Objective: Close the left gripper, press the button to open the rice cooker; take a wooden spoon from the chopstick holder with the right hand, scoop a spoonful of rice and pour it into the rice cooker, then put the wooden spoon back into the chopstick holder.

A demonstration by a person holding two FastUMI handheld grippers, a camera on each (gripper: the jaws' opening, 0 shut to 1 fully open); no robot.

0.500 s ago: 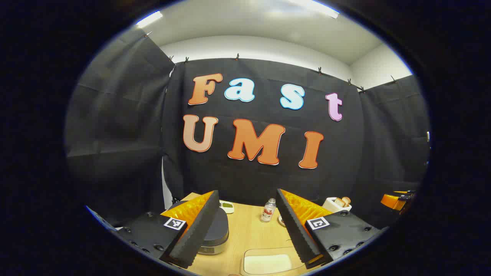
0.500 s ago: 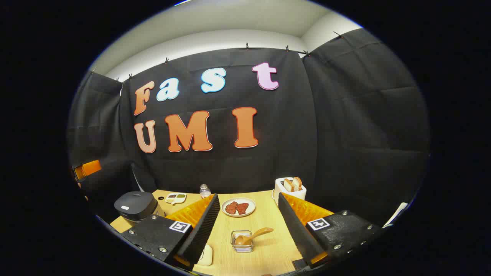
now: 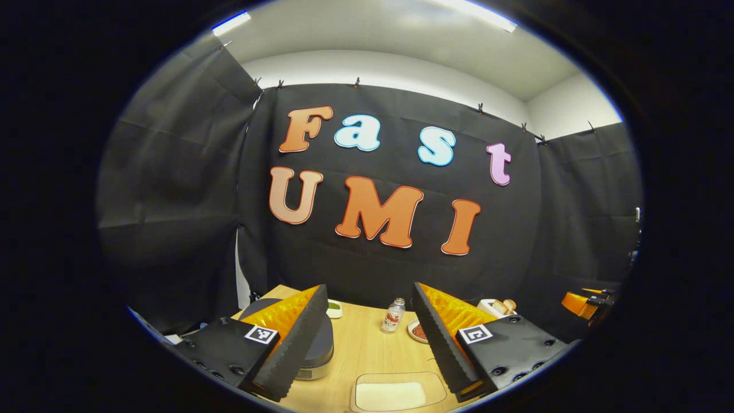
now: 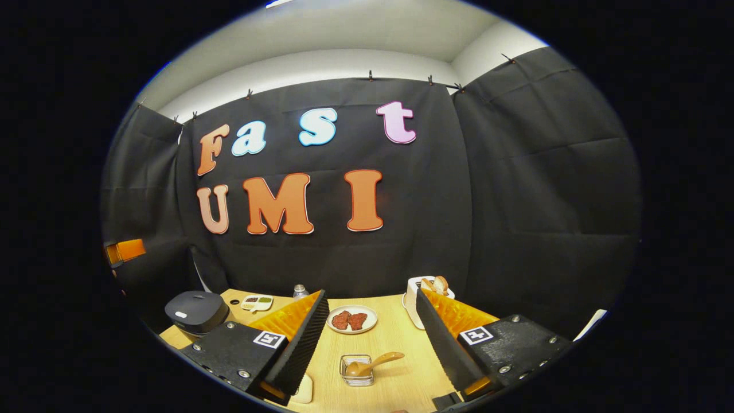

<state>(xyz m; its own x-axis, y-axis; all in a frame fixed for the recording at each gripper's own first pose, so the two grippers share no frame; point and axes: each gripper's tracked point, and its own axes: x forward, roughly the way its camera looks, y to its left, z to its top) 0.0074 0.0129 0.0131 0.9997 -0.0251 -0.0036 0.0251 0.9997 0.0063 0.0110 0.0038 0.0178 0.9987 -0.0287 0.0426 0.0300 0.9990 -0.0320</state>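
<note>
**Wooden table sliding lower in both views**

Both cameras are tipping slightly upward against half a second ago; table items are sitting lower, nothing rearranged. Wooden spoon (image 4: 374,364) is leaning in the chopstick holder (image 4: 356,370), bowl down. Plate (image 4: 352,319) is carrying two reddish pieces; toaster (image 4: 414,298) is holding bread. Rice cooker (image 4: 196,311) is sitting lid-down at far left, partly behind a left finger in the left gripper view. Left gripper (image 3: 367,338) and right gripper (image 4: 370,344) are both gaping wide, gripping nothing.
</note>
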